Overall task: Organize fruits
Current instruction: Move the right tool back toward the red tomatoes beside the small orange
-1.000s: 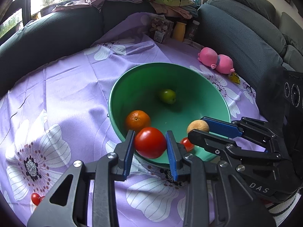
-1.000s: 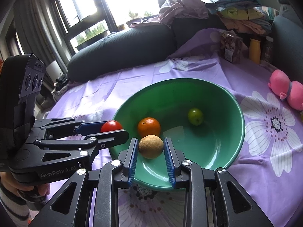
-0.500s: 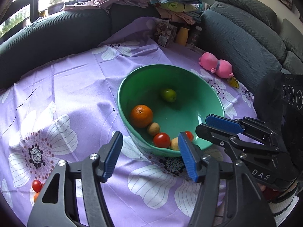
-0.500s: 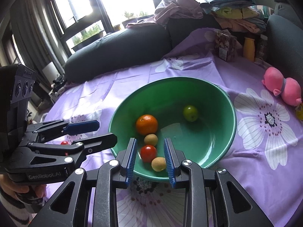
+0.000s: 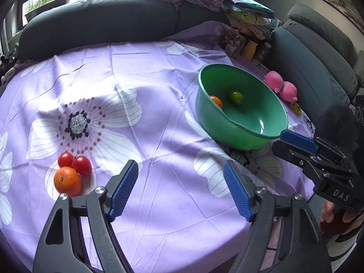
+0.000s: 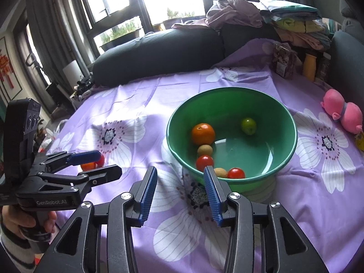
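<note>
A green bowl (image 6: pixel 284 118) stands on the purple flowered cloth; it also shows in the left wrist view (image 5: pixel 227 122). It holds an orange (image 6: pixel 203 133), a green fruit (image 6: pixel 248 125), two tomatoes (image 6: pixel 204 162) and two small brown fruits (image 6: pixel 204 150). An orange (image 5: pixel 67 179) and two tomatoes (image 5: pixel 82 165) lie on the cloth at the left. My left gripper (image 5: pixel 180 188) is open and empty above the cloth, between them and the bowl. My right gripper (image 6: pixel 179 191) is open and empty at the bowl's near rim.
A pink plush toy (image 6: pixel 343 111) lies right of the bowl. A snack bag (image 6: pixel 283 61) and a yellow bottle (image 6: pixel 309 66) stand at the back. Dark sofa cushions (image 6: pixel 159 52) ring the table, with folded clothes (image 6: pixel 295 22) on top.
Both grippers dropped their fruit into the bowl, opened wider and pulled back. My left gripper swung left, bringing the loose orange and tomatoes into view.
</note>
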The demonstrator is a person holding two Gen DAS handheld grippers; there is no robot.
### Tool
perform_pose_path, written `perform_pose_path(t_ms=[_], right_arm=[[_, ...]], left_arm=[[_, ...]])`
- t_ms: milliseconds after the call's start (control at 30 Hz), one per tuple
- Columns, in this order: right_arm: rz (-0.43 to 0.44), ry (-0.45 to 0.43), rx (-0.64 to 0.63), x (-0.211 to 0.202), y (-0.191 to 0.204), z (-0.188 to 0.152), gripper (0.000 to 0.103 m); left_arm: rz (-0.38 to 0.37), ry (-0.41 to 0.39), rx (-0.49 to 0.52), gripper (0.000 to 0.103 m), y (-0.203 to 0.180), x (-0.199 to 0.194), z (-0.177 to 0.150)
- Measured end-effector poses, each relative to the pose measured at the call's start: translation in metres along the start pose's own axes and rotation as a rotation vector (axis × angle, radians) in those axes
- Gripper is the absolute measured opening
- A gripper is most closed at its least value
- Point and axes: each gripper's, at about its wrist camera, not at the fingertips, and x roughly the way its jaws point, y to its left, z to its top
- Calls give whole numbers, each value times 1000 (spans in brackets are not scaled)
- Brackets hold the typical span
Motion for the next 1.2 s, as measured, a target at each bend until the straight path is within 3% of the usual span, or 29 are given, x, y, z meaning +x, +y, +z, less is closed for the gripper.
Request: perform_pose_path(t_ms=[667,1200], right_arm=[[47,55,-167,18,76,-10,47],[35,87,-241,43,106,-2,48]], left_arm=[[105,-23,-115,86,57,-35,-36],[100,-39,-154,86,88,-39,-37]])
